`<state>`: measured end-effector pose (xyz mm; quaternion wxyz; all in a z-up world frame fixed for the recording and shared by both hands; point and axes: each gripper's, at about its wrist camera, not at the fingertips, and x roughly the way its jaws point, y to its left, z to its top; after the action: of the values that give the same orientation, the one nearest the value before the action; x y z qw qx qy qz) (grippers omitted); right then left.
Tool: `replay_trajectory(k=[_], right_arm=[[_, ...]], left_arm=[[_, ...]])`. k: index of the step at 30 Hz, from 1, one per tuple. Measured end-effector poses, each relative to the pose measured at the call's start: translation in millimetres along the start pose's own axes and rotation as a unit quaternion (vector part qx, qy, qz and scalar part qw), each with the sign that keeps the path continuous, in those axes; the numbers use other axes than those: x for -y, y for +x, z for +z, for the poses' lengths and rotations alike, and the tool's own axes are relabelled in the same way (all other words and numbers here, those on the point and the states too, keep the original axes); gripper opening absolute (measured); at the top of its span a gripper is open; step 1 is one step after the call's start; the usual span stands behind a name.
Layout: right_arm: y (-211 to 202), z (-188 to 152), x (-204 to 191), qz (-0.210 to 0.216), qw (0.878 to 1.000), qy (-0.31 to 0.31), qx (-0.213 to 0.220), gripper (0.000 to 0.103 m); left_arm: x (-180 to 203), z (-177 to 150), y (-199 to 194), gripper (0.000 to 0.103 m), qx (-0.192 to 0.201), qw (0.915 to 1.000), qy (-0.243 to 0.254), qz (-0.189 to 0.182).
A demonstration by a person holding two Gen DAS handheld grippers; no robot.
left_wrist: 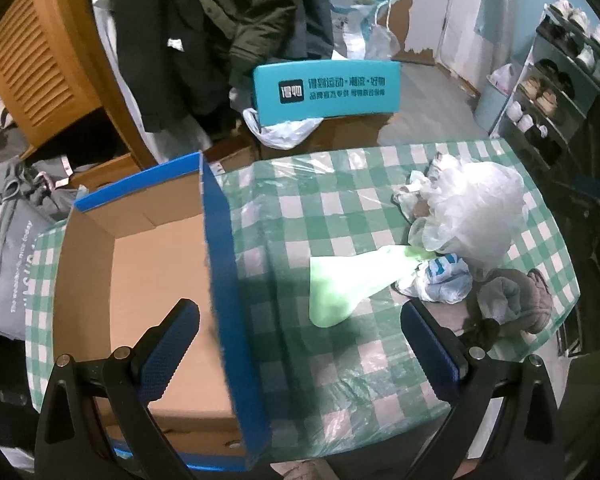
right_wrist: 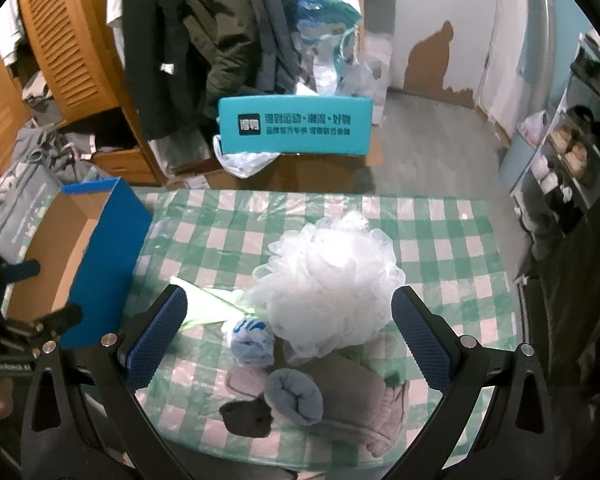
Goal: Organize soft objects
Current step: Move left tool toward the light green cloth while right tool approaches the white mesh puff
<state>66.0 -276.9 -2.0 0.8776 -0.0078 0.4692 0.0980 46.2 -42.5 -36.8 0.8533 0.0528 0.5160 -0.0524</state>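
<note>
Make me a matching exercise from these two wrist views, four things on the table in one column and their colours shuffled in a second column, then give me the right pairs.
Things:
1. bath pouf
2. open box, outer wall
3. flat plastic bag
4. rolled sock

Colours:
A. pale green
B. grey-blue
C. translucent white
D. bright blue

Right pairs: 1-C, 2-D, 3-A, 4-B.
</note>
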Motion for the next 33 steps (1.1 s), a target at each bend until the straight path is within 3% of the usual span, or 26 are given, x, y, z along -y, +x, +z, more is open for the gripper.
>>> replay_trajectory(k=[17,33], right_arm=[[73,8,21,-0.026,0.996,0.008,-0.081,0.101],[126,-7,31,-0.037,0.989,0.016,-0.145,0.101]], left_arm=[[21,25,71,0.102,-0.063,0.9972,0.024,-0.034],[47,21,127,0.102,-0.115,0.9904,0.06,-0.048]])
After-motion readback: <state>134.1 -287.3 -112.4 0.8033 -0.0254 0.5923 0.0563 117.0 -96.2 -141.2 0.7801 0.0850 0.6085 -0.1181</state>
